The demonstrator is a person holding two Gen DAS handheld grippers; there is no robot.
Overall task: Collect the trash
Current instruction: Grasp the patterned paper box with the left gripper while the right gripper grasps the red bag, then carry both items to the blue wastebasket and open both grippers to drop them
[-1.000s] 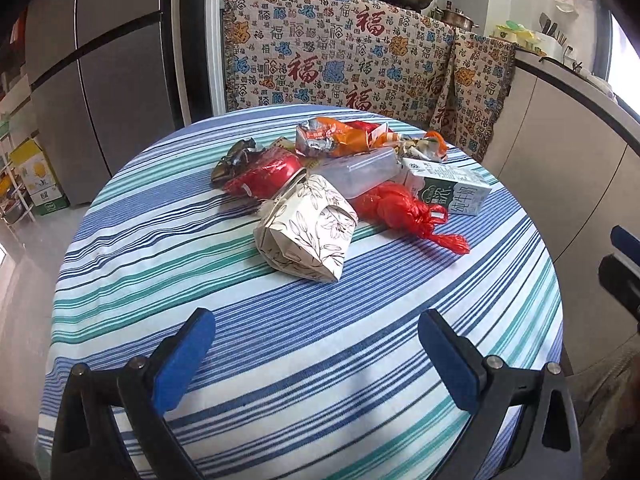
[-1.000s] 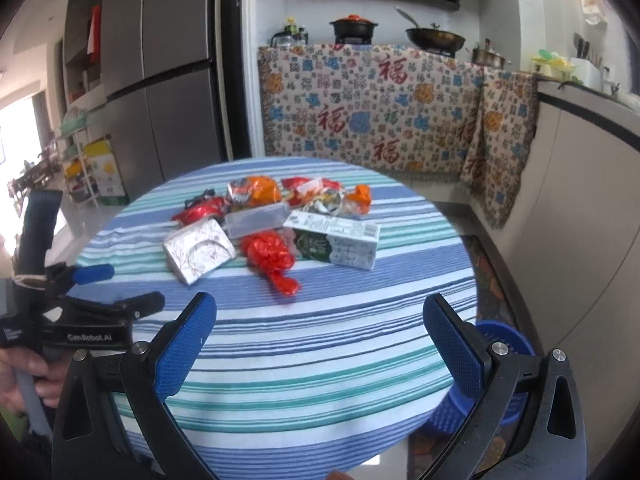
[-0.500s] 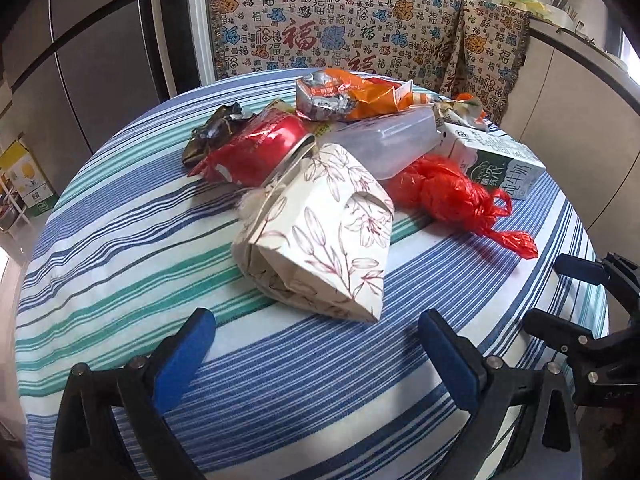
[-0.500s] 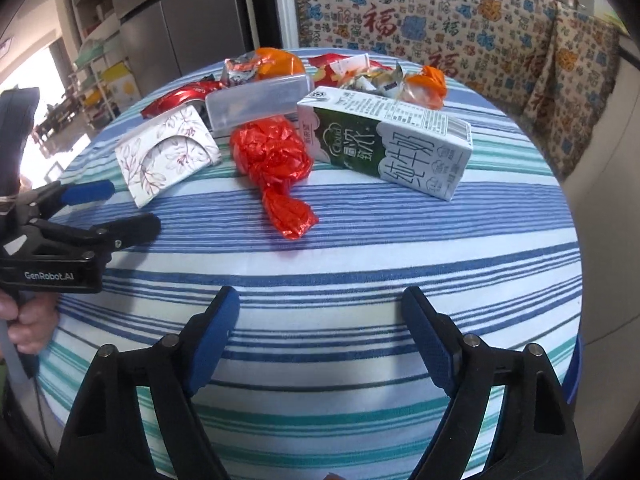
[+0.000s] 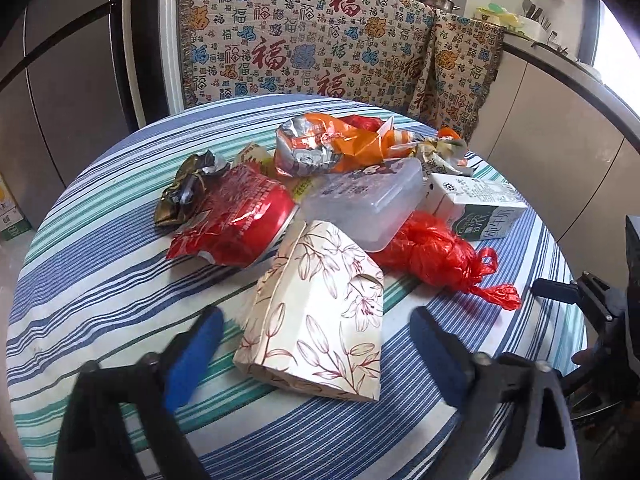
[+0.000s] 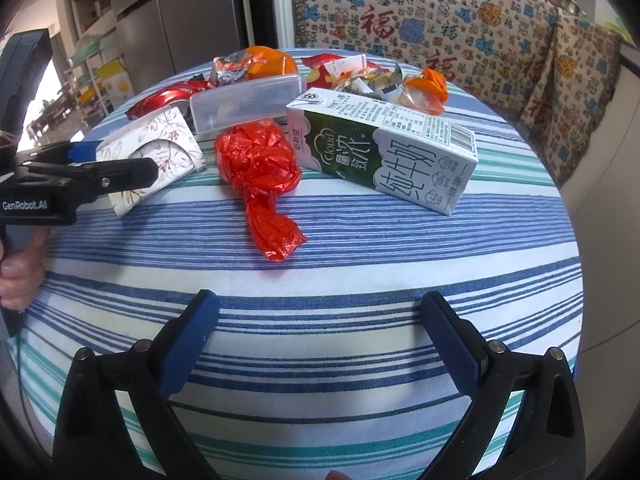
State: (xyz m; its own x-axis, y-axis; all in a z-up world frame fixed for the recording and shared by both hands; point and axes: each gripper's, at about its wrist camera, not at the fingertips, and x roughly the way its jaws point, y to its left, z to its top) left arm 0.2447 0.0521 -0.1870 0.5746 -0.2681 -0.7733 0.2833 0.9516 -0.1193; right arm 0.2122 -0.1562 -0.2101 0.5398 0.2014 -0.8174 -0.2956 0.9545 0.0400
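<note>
Left wrist view: the left gripper [image 5: 314, 344] has its jaws spread wide on either side of the floral box [image 5: 316, 316], which lies on the striped table [image 5: 100, 280] nearest the table edge, probably the first pick. Behind it lie a red pouch [image 5: 236, 220], a plastic tub [image 5: 360, 204], a red bag [image 5: 436, 256] and a milk carton [image 5: 476, 208], heaped as 1 pile of trash. Right wrist view: the right gripper [image 6: 320, 340], jaws apart and empty, hangs short of the red bag [image 6: 260, 172] and carton [image 6: 384, 160], likely waiting its turn.
</note>
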